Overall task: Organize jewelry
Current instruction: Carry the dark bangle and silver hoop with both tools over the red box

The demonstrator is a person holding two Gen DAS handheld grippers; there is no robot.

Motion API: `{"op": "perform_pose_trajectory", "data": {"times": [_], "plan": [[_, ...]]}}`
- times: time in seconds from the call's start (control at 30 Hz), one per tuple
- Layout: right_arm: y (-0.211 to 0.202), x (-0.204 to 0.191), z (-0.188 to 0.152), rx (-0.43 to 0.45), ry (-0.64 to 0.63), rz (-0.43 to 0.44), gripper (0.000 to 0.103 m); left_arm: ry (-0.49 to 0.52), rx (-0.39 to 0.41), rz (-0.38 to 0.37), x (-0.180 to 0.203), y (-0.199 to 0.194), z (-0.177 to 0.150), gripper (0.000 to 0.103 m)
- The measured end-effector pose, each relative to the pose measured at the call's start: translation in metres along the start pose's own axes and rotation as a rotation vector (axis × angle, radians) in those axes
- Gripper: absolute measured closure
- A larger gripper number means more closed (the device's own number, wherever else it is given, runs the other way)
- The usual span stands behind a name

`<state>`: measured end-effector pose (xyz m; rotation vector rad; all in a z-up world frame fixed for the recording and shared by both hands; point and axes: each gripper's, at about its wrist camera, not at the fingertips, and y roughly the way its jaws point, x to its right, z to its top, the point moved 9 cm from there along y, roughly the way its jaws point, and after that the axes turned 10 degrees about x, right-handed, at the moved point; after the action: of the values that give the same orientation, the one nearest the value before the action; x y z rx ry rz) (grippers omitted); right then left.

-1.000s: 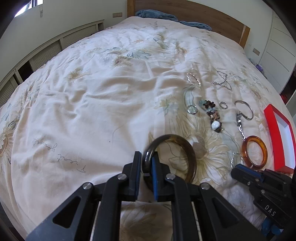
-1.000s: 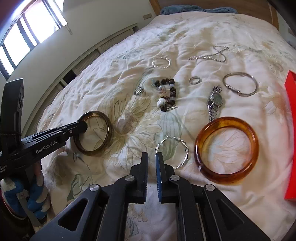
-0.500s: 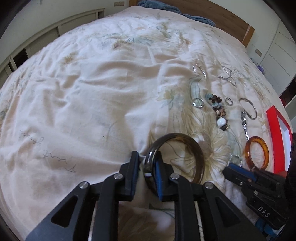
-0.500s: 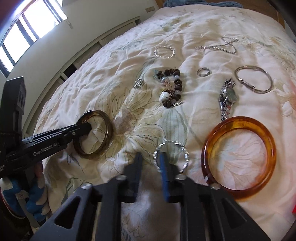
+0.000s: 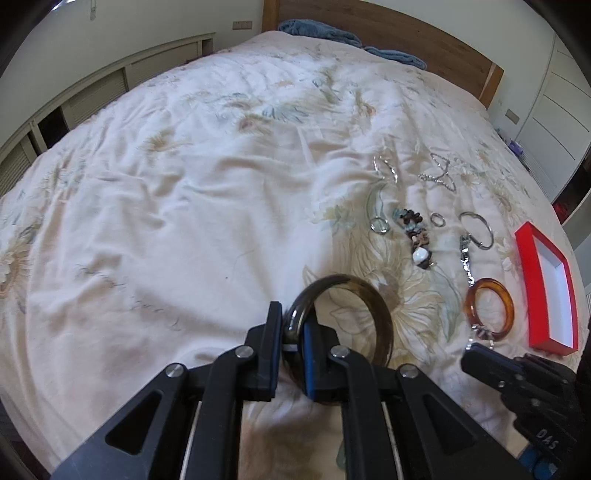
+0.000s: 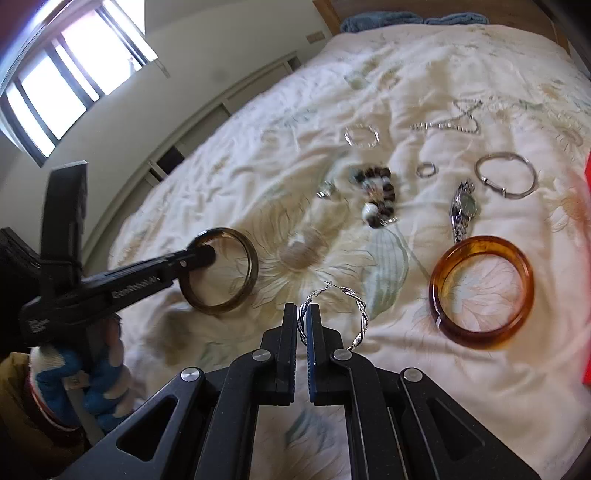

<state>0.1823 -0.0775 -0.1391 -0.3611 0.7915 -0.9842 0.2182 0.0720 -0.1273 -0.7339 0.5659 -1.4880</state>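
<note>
My left gripper point(image 5: 291, 325) is shut on the rim of a dark brown bangle point(image 5: 380, 314) and holds it above the bedspread; the bangle also shows in the right wrist view point(image 6: 247, 251), lifted. My right gripper point(image 6: 303, 317) is shut on a twisted silver hoop earring point(image 6: 360, 314), raised off the cover. An amber bangle point(image 6: 482, 291) lies to the right of the hoop. A red box with a white inside point(image 5: 546, 280) lies open at the far right.
On the floral bedspread point(image 5: 184, 184) lie a beaded bracelet point(image 6: 376, 199), a watch point(image 6: 461, 210), a silver bangle point(image 6: 506, 181), a small ring point(image 6: 426, 170), a chain point(image 6: 454, 122), another hoop point(image 6: 362, 136). Wooden headboard point(image 5: 406, 33) at the back.
My right gripper moved forward, closed on the silver hoop earring and lifted it. My left gripper kept its grip on the dark bangle and raised it.
</note>
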Motion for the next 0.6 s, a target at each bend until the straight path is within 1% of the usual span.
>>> {"op": "perform_pose_trajectory", "data": {"times": [0.13, 0.3, 0.37, 0.47, 0.57, 0.6], "plan": [[-0.027, -0.01, 0.005, 0.04, -0.005, 0.01, 0.098, 0.016, 0.033, 0.021, -0.001, -0.023, 0.003, 0.094], [-0.065, -0.006, 0.008, 0.093, -0.002, -0.007, 0.098, 0.026, 0.057, 0.045, -0.001, -0.048, 0.004, 0.095], [-0.079, 0.001, 0.008, 0.112, 0.003, -0.022, 0.098, 0.03, 0.065, 0.035, 0.005, -0.056, 0.005, 0.095], [-0.104, 0.018, 0.006, 0.14, 0.021, -0.056, 0.098, 0.051, 0.073, 0.001, 0.027, -0.067, 0.006, 0.094], [-0.13, 0.042, 0.005, 0.169, 0.039, -0.104, 0.098, 0.075, 0.074, -0.048, 0.06, -0.072, 0.006, 0.094], [-0.141, 0.054, 0.005, 0.181, 0.047, -0.127, 0.098, 0.087, 0.071, -0.078, 0.077, -0.072, 0.007, 0.094]]}}
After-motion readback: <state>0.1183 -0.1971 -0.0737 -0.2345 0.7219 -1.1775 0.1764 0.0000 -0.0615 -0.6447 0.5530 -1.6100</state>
